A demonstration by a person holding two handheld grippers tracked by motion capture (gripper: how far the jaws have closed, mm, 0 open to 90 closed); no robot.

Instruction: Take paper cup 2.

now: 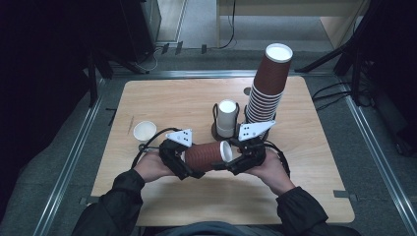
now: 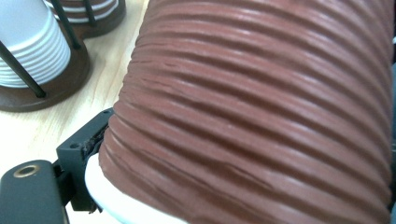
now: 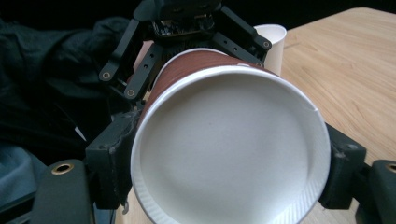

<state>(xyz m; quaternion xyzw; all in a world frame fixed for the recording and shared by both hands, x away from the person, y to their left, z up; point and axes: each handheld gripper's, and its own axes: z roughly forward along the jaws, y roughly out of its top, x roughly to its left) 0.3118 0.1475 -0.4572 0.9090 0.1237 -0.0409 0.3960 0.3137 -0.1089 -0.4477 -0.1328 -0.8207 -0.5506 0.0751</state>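
A brown ribbed paper cup (image 1: 206,155) lies on its side in the air just above the table's near middle, its white end pointing right. My left gripper (image 1: 184,161) is shut on its left end, and one black finger (image 2: 81,149) presses the cup's (image 2: 261,116) wall beside a white rim. My right gripper (image 1: 235,160) is shut on the right end. In the right gripper view its jaws flank the white round end (image 3: 229,154), and the left gripper (image 3: 191,46) clamps the far end.
Behind the grippers a dark wire holder (image 1: 216,132) carries a stack of white cups (image 1: 227,115) and a tall leaning stack of brown cups (image 1: 268,88). A single white cup (image 1: 144,131) stands upright to the left. The wooden table (image 1: 305,187) ends close to the forearms.
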